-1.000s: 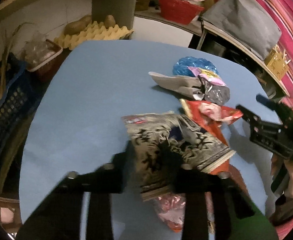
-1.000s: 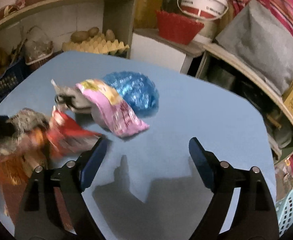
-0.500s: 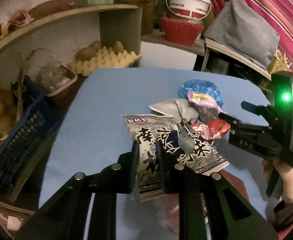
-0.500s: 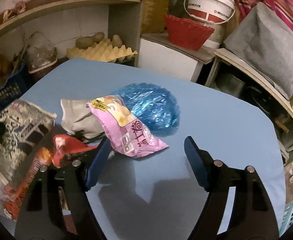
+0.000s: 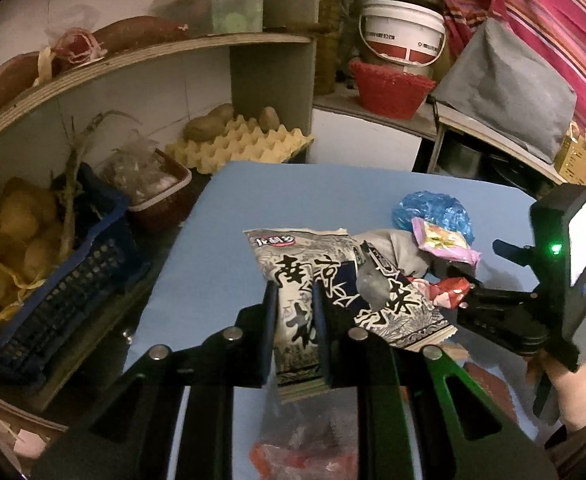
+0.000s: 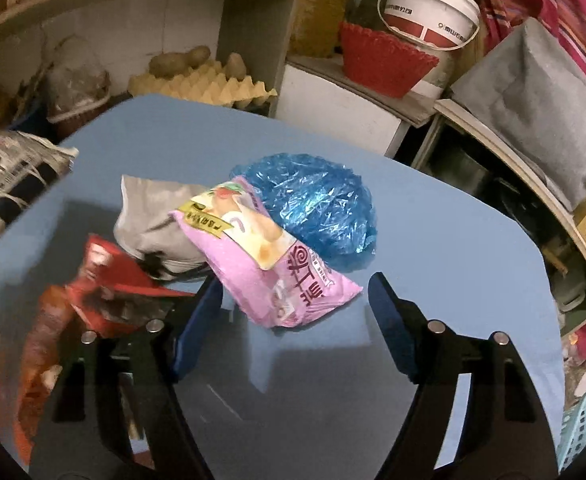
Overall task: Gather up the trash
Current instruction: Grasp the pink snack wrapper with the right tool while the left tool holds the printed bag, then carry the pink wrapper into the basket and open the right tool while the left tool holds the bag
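1. The left gripper (image 5: 295, 312) is clenched on a grey-and-black printed snack wrapper (image 5: 333, 276), lifted clear of the blue table (image 5: 229, 216).
2. The right gripper (image 6: 293, 300) is closing, its jaws either side of a pink wrapper (image 6: 265, 256), not yet pressing it.
3. Beyond the pink wrapper sits a crumpled blue plastic bag (image 6: 317, 200).

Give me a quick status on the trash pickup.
Left gripper shut on black-and-white snack bag, lifted. Right gripper closing around pink wrapper, not yet gripped. Blue plastic bag touching behind it.
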### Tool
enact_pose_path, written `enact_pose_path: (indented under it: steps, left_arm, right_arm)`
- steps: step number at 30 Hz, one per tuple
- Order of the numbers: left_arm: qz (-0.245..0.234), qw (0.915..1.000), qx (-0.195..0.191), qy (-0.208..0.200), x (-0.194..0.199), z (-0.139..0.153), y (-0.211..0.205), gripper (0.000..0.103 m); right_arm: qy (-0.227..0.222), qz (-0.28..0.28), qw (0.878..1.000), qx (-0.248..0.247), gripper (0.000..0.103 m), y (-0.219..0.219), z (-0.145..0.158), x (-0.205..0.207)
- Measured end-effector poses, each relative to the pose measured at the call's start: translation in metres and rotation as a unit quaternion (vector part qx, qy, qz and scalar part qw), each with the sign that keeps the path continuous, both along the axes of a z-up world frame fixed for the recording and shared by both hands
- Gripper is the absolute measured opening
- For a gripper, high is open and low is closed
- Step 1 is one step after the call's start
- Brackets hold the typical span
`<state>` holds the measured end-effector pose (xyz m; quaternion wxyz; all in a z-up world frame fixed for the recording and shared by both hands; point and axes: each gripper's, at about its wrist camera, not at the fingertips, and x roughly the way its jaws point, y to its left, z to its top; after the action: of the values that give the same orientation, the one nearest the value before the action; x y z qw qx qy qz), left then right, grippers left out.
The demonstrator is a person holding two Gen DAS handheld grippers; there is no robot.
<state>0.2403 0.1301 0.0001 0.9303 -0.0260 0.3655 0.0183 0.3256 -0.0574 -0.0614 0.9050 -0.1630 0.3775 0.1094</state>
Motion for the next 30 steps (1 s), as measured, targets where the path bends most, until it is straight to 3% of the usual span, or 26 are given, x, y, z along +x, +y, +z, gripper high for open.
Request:
enact_pose_path:
  steps: [1,4,6,10,20,30]
  left_arm:
    - [0.001,1.0000,-0.001,0.000,0.000,-0.001,0.000,0.018]
    - [0.002,1.0000,-0.001,0.001,0.001,-0.003,0.000,0.018]
    - [0.002,1.0000,-0.002,0.002,0.002,-0.003,0.000,0.018]
    - [0.001,1.0000,0.000,-0.004,0.001,-0.002,-0.001,0.018]
    - [0.006,0.9999,-0.004,-0.011,0.001,-0.001,-0.001,0.018]
    - [0.011,0.9992,0.008,-0.038,-0.006,0.012,-0.013,0.018]
  right_arm:
    - [0.000,-0.002,1.000,0.001,0.066,0.000,-0.001,0.003]
    - [0.009,-0.001,1.000,-0.004,0.044,0.001,-0.006,0.010]
    - [0.011,-0.001,1.000,-0.005,0.023,-0.001,-0.010,0.012]
    - [-0.005,-0.011,1.000,0.015,0.005,-0.013,-0.002,0.009]
    - [-0.039,-0.011,0.998,0.042,0.002,-0.041,0.026,-0.010]
    - [-0.062,-0.015,0.997,0.040,0.002,-0.074,0.047,-0.036]
